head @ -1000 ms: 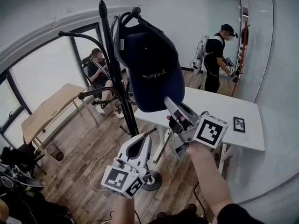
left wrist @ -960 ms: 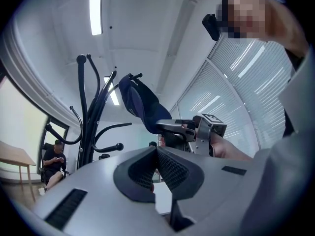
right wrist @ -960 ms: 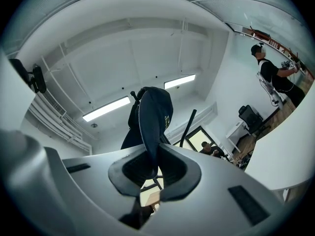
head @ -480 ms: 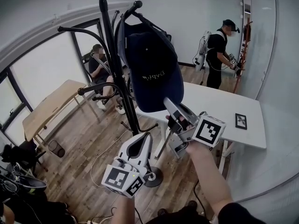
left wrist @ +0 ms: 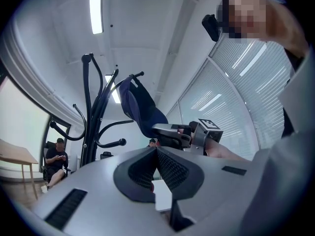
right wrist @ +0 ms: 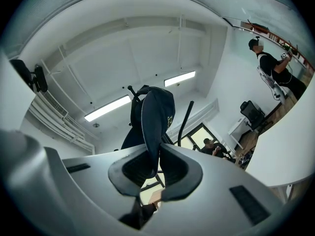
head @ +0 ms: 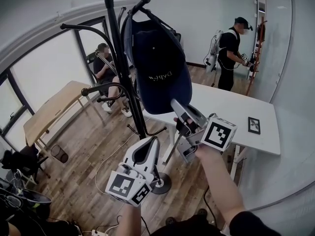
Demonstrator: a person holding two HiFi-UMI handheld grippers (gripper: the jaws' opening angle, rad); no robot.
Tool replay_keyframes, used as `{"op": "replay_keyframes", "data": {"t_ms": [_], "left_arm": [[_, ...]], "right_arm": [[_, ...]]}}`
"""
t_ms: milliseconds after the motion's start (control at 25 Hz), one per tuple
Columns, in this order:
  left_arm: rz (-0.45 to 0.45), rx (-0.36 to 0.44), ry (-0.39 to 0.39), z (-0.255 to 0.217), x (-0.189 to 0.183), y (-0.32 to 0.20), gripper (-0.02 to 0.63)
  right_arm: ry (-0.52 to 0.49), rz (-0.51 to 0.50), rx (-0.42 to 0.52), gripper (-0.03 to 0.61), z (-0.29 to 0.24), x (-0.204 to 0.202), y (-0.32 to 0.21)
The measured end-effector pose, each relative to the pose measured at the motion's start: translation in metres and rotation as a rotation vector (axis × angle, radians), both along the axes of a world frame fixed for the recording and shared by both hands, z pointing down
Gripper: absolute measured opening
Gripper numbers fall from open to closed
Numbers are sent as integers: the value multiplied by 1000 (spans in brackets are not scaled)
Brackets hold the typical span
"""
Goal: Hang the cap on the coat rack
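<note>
Nearest me, the left gripper (head: 146,150) is hanging low with its jaws pressed together on nothing. Just above it, the right gripper (head: 174,104) is pinching the lower edge of the brim of the dark navy cap (head: 158,63), jaws clamped on the fabric. The cap's top end is sitting over an upturned hook (head: 142,2) of the black coat rack (head: 119,68), so it is hanging there while being held from below.

The risk, I reckon, is in letting go: a tug sideways or upward with the jaws closed could be lifting the cap off that short hook, or rocking the rack.

Pale lettering (head: 161,76) is showing on the cap, too small and turned to read. The marker cube (head: 218,133) is carrying only a black-and-white pattern.
</note>
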State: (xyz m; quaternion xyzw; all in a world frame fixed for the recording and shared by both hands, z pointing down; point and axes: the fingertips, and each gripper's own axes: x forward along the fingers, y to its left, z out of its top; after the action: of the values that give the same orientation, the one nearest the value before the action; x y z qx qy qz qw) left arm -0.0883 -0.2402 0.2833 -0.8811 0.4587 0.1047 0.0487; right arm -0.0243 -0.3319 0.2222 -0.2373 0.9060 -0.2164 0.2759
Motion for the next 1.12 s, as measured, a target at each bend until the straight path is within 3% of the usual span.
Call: {"op": "replay_keyframes", "data": {"t_ms": [560,720,1120], "left_arm": [[-8,3,-15,3,-4,5,14],[-16,7,-14,2,-6,5,14],[-12,-5,-7,7,-5,3,15]], "right_arm": [[56,45,7,48,4,-2,-3],[80,38,22,83,6,-5,-4],[151,39,29,100,16,-5,-9]]}}
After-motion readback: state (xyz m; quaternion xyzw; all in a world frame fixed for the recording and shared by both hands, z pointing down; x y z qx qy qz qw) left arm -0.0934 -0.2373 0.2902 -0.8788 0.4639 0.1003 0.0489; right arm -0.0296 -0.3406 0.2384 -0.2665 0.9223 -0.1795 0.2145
